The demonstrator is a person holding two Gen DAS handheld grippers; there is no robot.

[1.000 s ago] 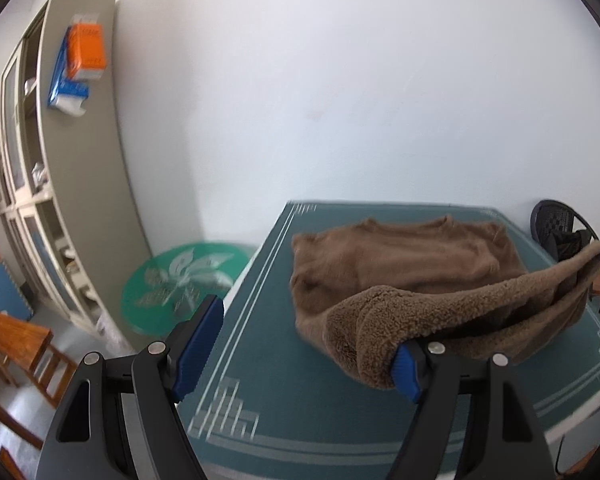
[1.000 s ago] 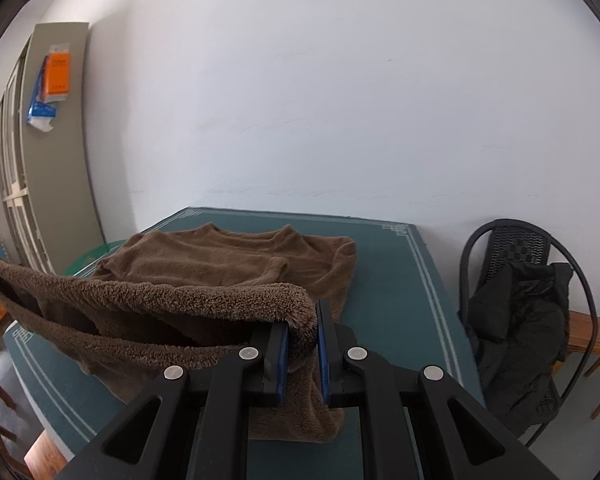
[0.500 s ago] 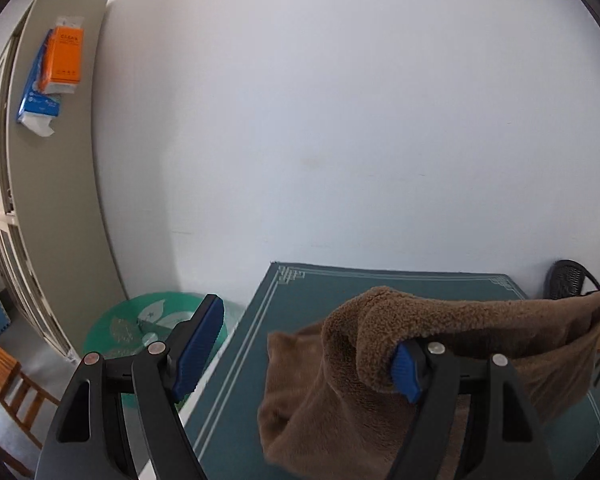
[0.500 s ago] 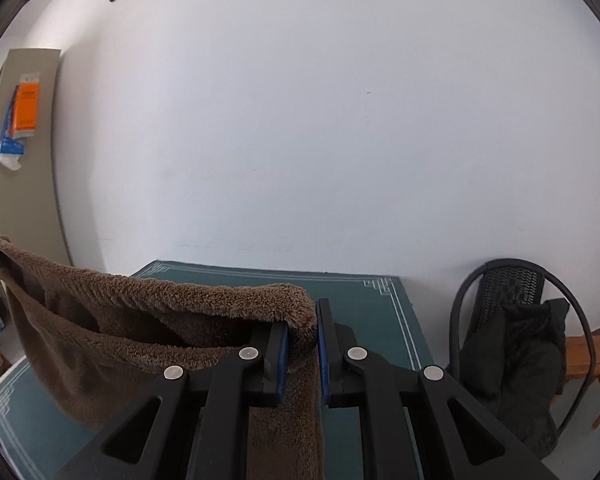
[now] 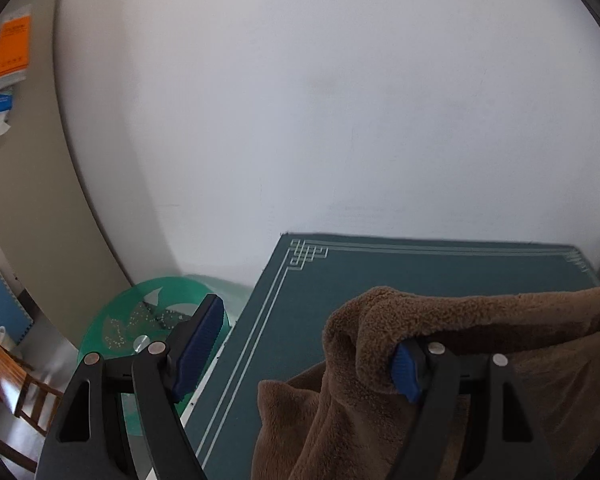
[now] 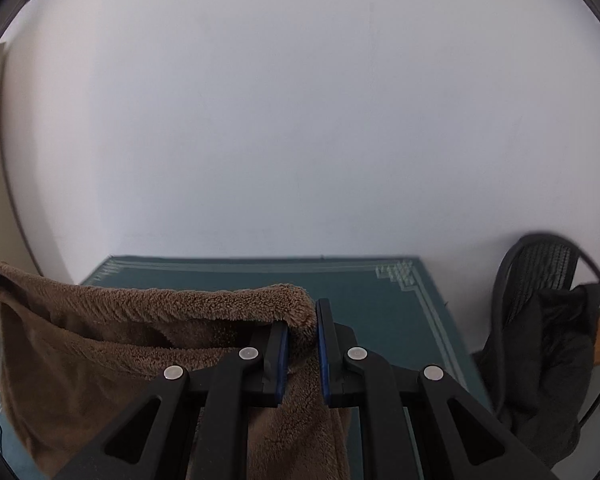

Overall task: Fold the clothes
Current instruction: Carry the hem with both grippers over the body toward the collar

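A brown fleece garment (image 5: 460,316) hangs lifted above the dark green table (image 5: 420,264), its top edge stretched between my two grippers. My left gripper (image 5: 300,340) stands wide open. One corner of the garment is draped over its right finger (image 5: 404,368), and its left finger (image 5: 198,344) is bare. In the right wrist view the garment (image 6: 140,320) sags to the left, and my right gripper (image 6: 302,328) is shut on its other corner. The far end of the table (image 6: 360,280) shows beyond it.
A white wall stands close behind the table. Left of the table are a round green disc (image 5: 140,312), a tall beige cabinet (image 5: 20,160) with an orange box (image 5: 14,46) on top, and a wooden chair (image 5: 4,360). A black chair with a dark jacket (image 6: 548,320) stands at the right.
Both grippers have carried the garment's edge forward towards the far wall. The part that lay flat on the table is now hidden behind the hanging cloth. The jaws have not changed.
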